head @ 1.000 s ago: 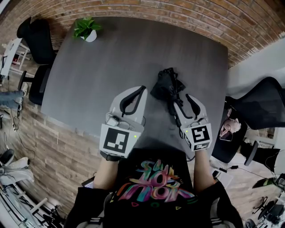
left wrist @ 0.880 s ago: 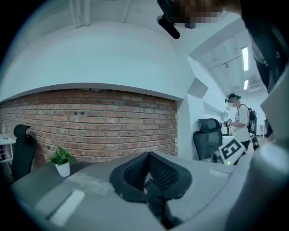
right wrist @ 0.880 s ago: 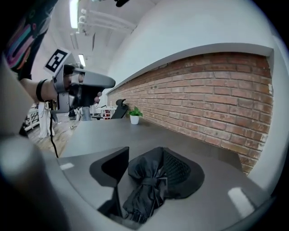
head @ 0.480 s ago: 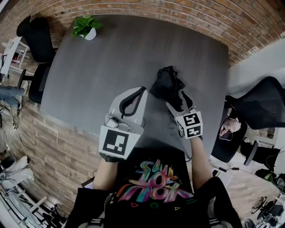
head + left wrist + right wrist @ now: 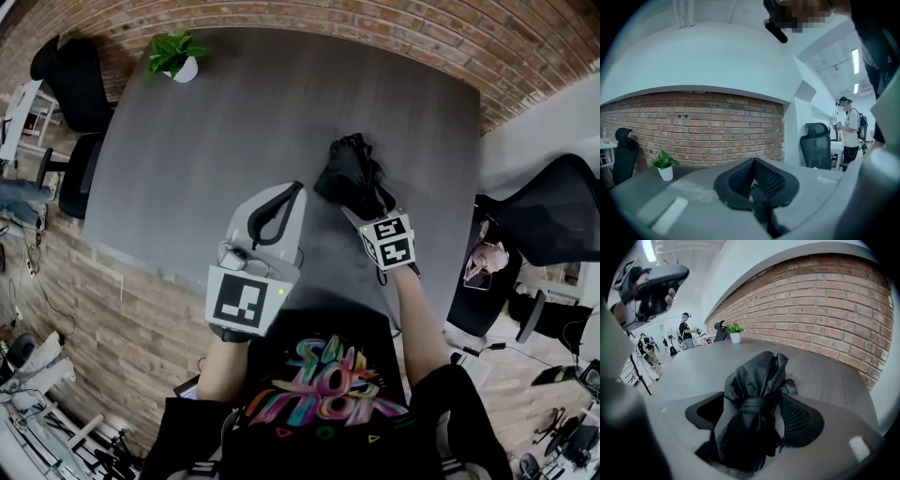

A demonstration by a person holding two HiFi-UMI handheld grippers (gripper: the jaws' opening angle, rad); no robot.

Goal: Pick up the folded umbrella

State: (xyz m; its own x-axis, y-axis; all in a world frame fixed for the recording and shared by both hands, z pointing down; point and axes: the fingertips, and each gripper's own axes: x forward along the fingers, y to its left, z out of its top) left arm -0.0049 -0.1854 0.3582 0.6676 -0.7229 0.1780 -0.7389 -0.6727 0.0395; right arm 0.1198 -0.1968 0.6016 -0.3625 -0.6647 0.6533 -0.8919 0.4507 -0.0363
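The folded black umbrella [image 5: 350, 176] lies on the grey table [image 5: 234, 122], to the right of the middle, its strap wrapped around it. My right gripper [image 5: 367, 204] has come down over its near end; in the right gripper view the umbrella [image 5: 757, 371] sits between the jaws of the right gripper [image 5: 754, 405]. Those jaws are opening, and the left pad stands apart from the fabric. My left gripper [image 5: 297, 188] hovers to the left of the umbrella, jaws shut, nothing in them; the left gripper view shows the left gripper [image 5: 753, 160] with its pads meeting.
A small potted plant [image 5: 173, 56] stands at the table's far left corner. Black office chairs stand at the left [image 5: 75, 84] and the right [image 5: 553, 225] of the table. A brick wall runs behind. A person [image 5: 848, 126] stands off to the right.
My right gripper has sunk and tipped down over the umbrella's near end, and its jaws have spread around it. The left gripper has stayed where it was.
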